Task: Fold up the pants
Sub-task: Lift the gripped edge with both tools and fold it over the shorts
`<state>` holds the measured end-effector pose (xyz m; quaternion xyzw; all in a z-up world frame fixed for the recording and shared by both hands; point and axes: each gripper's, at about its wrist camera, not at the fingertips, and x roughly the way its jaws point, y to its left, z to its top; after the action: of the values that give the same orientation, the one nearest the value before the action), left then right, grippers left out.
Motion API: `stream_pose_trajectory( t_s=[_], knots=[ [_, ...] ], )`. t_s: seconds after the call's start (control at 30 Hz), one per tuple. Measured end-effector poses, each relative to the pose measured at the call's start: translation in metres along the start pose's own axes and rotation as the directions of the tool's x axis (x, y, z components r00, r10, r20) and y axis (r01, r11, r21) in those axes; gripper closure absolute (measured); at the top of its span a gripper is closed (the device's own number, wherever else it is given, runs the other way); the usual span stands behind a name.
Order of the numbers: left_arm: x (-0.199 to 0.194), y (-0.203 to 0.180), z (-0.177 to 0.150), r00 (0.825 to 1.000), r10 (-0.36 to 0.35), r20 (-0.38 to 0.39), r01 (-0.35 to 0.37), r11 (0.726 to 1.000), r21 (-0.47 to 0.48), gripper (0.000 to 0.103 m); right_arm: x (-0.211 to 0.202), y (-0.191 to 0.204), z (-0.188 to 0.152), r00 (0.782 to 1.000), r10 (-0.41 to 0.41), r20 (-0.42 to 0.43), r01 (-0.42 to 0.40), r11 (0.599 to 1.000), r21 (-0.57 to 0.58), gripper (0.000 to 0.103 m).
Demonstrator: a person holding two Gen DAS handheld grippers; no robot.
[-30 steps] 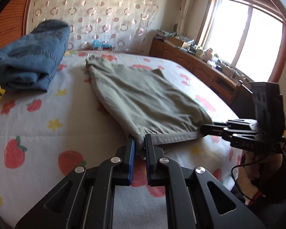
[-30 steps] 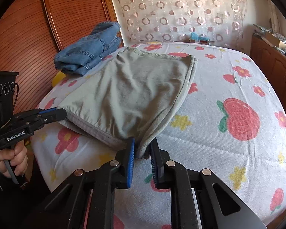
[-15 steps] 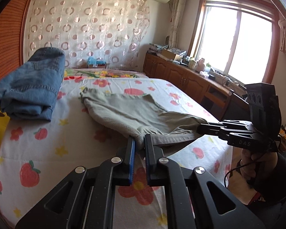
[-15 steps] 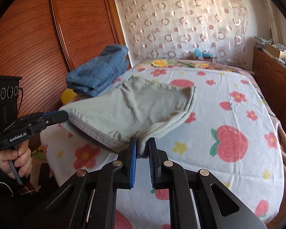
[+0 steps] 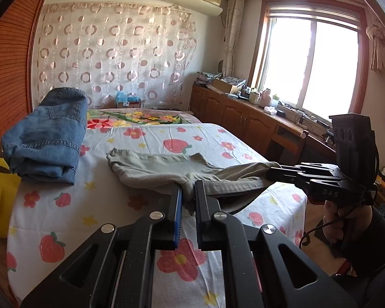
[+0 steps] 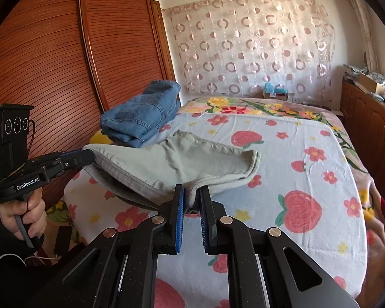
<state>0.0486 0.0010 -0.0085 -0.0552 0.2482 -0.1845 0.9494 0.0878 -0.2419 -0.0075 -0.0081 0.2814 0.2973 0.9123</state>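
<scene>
While both corners are pinched, the near hem hangs clear of the bed:
Pants: pale grey-green cotton pants (image 5: 166, 170), folded flat, on the flower-and-strawberry printed bedsheet (image 5: 64, 220), toward its near end.
Long axis: runs from the near edge of the bed away toward the circle-patterned sheer curtain (image 5: 115, 59); hem end nearest the cameras, far end resting on the sheet.
Look: soft, slightly wrinkled fabric; stitched hem band visible along the lifted edge; dark shadowed gap under the raised part; far end lies flat with one small notch in its outline.
Left gripper: black two-finger left gripper with blue pads (image 5: 186, 192), fingers clamped on one near corner of the hem, cloth bunched between the pads.
Right gripper: matching black right gripper (image 6: 191, 195), fingers clamped tight on the other near corner, a fold of cloth squeezed between.
Hem span: stretched roughly level between the two grippers, sagging a little at mid-span.
Neighbours: folded blue denim jeans (image 5: 46, 136) beside the pants, near the slatted wooden wardrobe doors (image 6: 64, 64), not touching them.
</scene>
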Motion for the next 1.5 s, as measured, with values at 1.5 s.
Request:
stream_pose_trajectory(
  t_s=[1.5],
  knots=[
    [0.035,0.022,-0.001,0.997,0.017,-0.076,-0.018,1.0,-0.013,0.093,0.051,-0.015,0.018,0.999,-0.009,-0.039,0.007,0.999,-0.037,0.092]
  ],
)
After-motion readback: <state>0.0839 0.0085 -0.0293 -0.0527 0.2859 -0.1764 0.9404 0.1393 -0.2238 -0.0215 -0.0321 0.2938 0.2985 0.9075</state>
